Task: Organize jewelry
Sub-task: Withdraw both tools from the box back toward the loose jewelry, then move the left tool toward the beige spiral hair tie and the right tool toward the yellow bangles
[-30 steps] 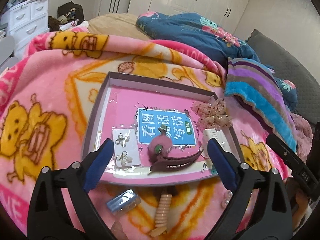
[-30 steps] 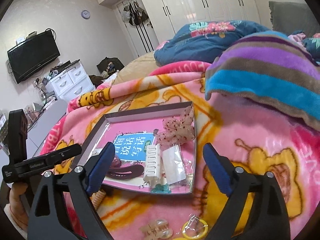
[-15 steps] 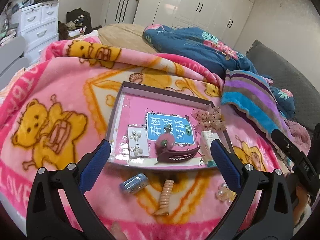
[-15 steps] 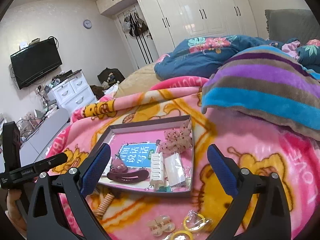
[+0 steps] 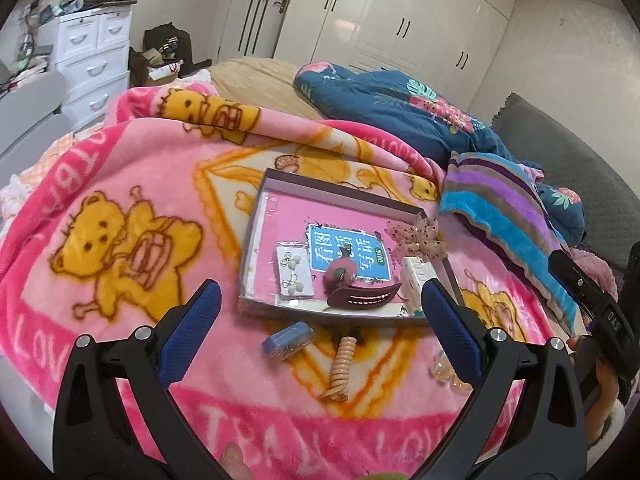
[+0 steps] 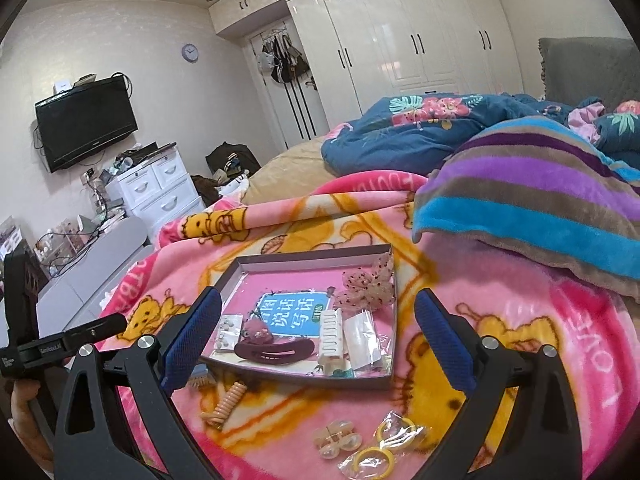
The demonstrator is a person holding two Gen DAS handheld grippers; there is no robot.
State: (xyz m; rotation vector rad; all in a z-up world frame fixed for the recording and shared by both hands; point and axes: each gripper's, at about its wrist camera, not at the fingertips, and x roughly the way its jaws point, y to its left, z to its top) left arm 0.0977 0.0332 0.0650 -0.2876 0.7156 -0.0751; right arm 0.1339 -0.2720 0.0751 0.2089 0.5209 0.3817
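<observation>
1. Left gripper and right gripper: spread wide, empty, above the pink blanket; right jaws just opened further, nothing between.
2. Tray on the blanket: earring card, dark hair claw, white comb, sheer bow.
3. Outside, near the tray: coil hair tie, blue clip, yellow rings.

Left gripper, right gripper: black frames, blue textured pads, silver screws; white lettering, barely legible
</observation>
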